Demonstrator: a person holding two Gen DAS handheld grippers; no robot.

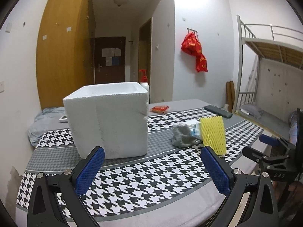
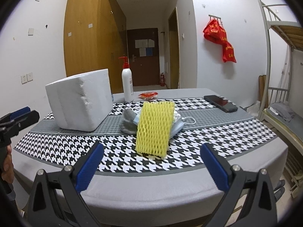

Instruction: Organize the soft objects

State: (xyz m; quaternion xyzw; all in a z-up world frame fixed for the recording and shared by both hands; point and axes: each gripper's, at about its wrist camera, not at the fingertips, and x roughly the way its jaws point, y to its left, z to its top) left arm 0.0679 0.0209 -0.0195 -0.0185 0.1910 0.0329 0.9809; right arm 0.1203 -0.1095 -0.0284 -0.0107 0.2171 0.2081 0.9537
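Left tongs: one pair, two blue-padded fingers spread wide apart and gripping nothing, hovering level over the near edge of the tabletop and pointing across it toward the far wall.

Right tongs: one pair, likewise gaping wide and empty, hovering at the near edge and pointing straight at the yellow piece. Each pair is showing at the margin of the other's view, the left with part of a hand behind it.

Yellow foam net sleeve: one, standing nearly upright just ahead of the right tongs, long axis running up and tilting slightly to the right, broad face turned toward the tongs, leaning against the soft pile behind it. From the left tongs it is sitting ahead and to the right.

Grey sock: one, crumpled, lying left of and behind the sleeve, touching the pile.

Light blue face masks: count unclear, bunched behind the sleeve, a white ear loop trailing out to the right.

White foam box: one, open at the top, standing directly ahead of the left tongs, left of the soft pile and apart from it.

Pump bottle: one, white with red pump, upright beyond the box.

Red packet: one, lying flat at the far side.

Black phone: one, lying flat far right, long axis running diagonally.
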